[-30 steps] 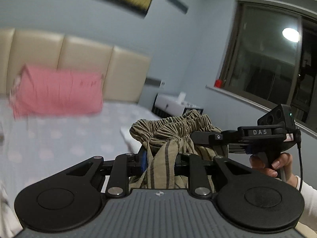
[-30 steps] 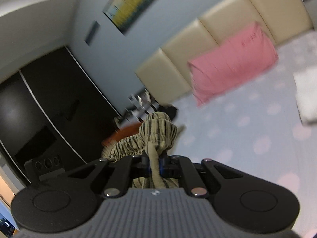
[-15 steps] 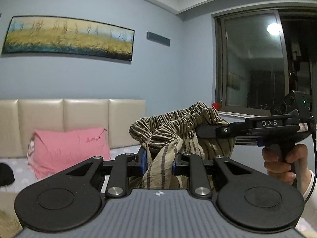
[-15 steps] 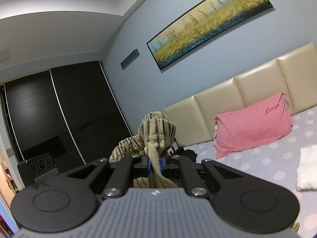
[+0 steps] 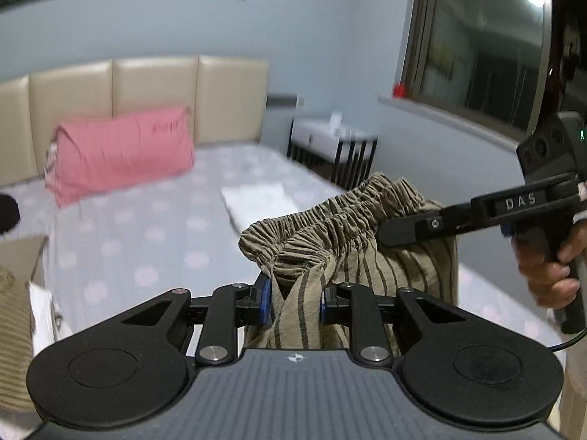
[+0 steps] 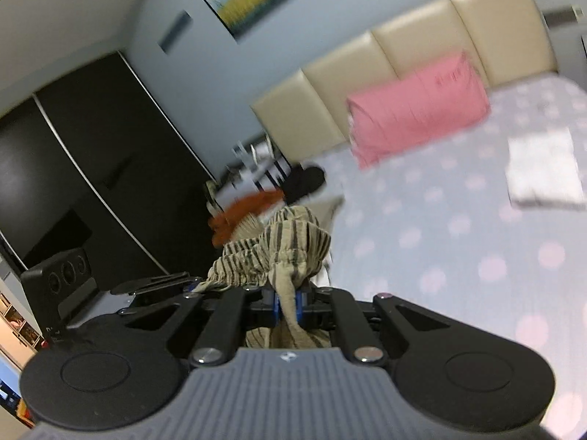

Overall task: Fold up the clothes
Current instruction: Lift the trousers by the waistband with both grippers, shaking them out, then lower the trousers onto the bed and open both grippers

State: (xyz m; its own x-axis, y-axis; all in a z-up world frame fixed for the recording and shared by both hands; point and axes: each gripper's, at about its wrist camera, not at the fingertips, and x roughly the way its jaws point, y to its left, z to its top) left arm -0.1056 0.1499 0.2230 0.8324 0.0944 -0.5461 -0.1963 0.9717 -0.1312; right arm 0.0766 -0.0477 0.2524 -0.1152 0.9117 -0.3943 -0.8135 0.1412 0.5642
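Olive striped trousers (image 5: 341, 234) with a gathered elastic waistband hang in the air above the bed. My left gripper (image 5: 295, 300) is shut on one end of the waistband, cloth bunched between its blue pads. My right gripper (image 6: 288, 302) is shut on the other end of the same trousers (image 6: 282, 245). In the left wrist view the right gripper (image 5: 389, 234) reaches in from the right, held by a hand (image 5: 550, 267), its tips buried in the waistband. The legs drop out of sight below both grippers.
The bed (image 5: 146, 242) has a pale dotted sheet, a pink pillow (image 5: 121, 150) by the beige headboard and a folded white item (image 5: 256, 198). More clothes lie at the left edge (image 5: 14, 330). A bedside table (image 5: 334, 143) and window stand right; dark wardrobes (image 6: 73, 168) stand left.
Both grippers have swung downward with the trousers: the views dropped from the wall and painting back to the bed. The grip on the waistband is unchanged.
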